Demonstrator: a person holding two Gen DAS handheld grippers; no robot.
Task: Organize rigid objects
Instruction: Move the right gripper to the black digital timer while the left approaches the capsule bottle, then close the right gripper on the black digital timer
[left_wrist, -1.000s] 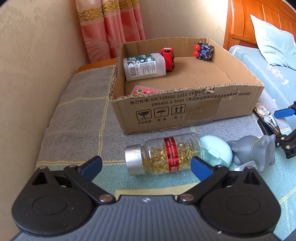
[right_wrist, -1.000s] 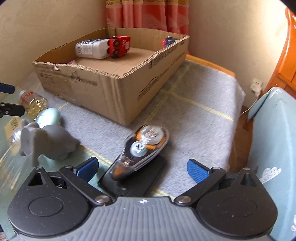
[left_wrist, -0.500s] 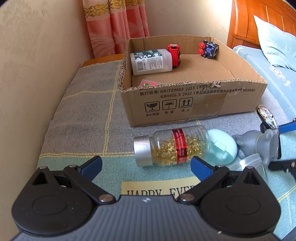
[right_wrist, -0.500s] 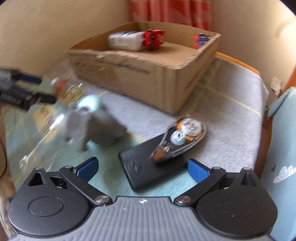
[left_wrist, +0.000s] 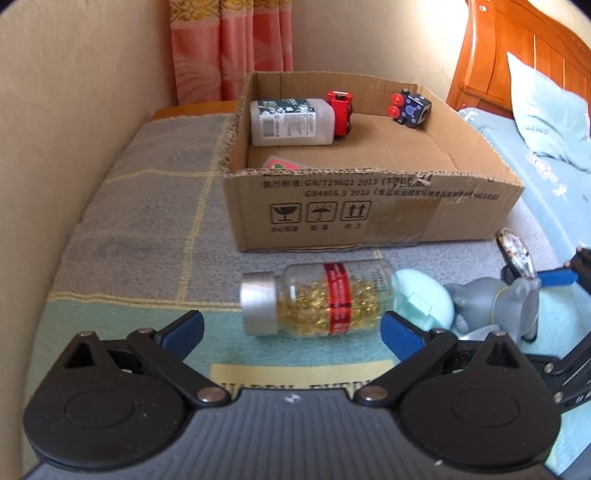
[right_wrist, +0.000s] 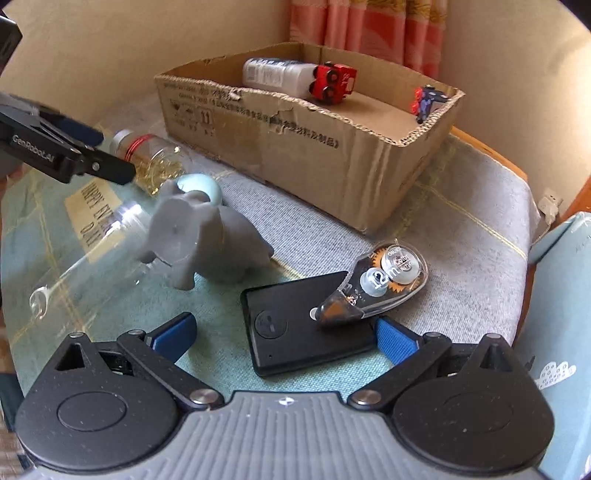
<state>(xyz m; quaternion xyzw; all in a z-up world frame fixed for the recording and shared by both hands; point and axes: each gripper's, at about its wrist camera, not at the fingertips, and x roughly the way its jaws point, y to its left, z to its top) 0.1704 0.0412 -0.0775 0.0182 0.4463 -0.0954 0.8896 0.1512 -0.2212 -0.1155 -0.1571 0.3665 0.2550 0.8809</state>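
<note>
Before the box (left_wrist: 369, 210), the capsule bottle (left_wrist: 321, 302) lies crosswise, cap leftward, both tongs (left_wrist: 291, 326) (right_wrist: 284, 332) apart.

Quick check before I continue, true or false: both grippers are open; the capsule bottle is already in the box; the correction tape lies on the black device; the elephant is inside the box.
1. Both the left gripper and right gripper are open: true.
2. The capsule bottle is in the cardboard box: false, it lies on its side in front of the box.
3. The correction tape lies on the black device: true.
4. The grey elephant is in the box: false, it stands outside on the cloth.
</note>
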